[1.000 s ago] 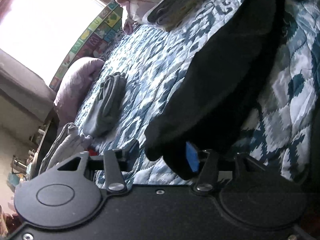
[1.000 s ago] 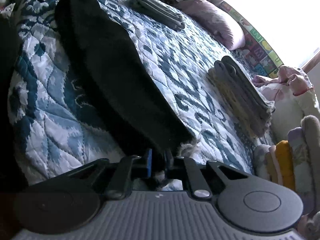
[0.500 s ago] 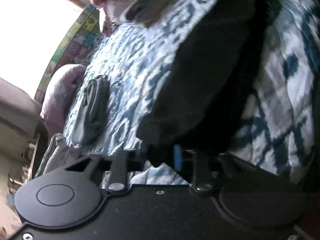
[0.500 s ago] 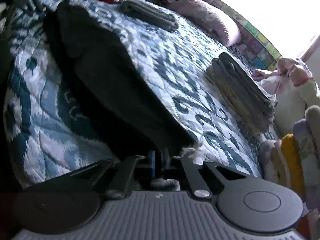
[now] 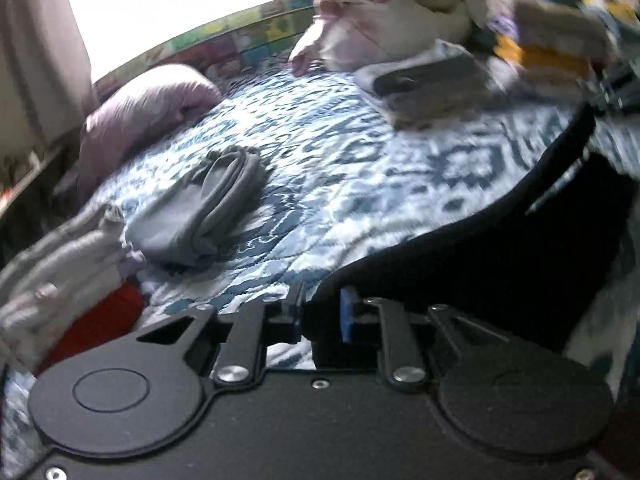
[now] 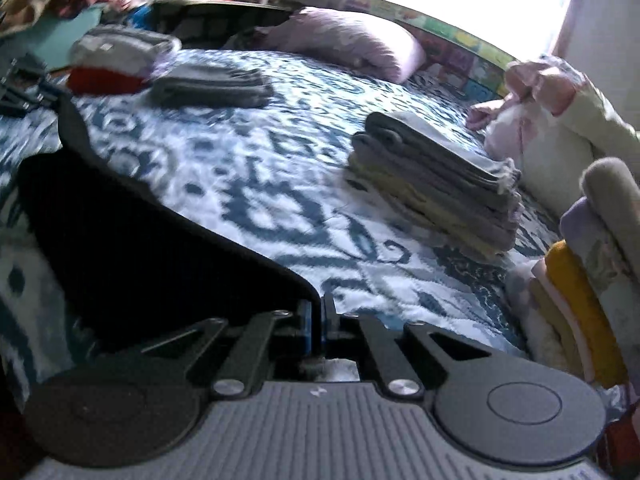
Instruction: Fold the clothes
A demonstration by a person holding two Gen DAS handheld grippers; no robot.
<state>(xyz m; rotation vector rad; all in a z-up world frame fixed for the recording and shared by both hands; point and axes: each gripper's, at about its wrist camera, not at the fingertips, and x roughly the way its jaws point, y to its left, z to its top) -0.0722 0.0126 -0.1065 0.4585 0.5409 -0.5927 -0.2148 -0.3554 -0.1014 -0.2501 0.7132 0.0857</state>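
Note:
A black garment [image 5: 500, 252] lies on the blue-and-white quilt [image 5: 340, 160], its near edge raised and stretched between my two grippers. In the left wrist view, my left gripper [image 5: 320, 312] has a bunched fold of the black cloth between its blue pads, and its jaws are still closing on it. In the right wrist view, the black garment [image 6: 140, 248] runs off to the left from my right gripper [image 6: 317, 308]. That gripper is shut, pinching the cloth's thin corner. The picture is blurred by motion.
On the quilt [image 6: 260, 200] are a folded grey garment [image 5: 204, 216], a stack of folded clothes [image 6: 436, 184] and a pink pillow [image 6: 348, 40]. A white and red pile [image 5: 60, 264] lies at the bed's left edge. More folded clothes [image 6: 580, 280] stand at the right.
Both grippers have risen and rolled towards level, lifting the black garment's near edge off the quilt. The left jaws have narrowed onto the cloth. The right jaws closed fully on the corner.

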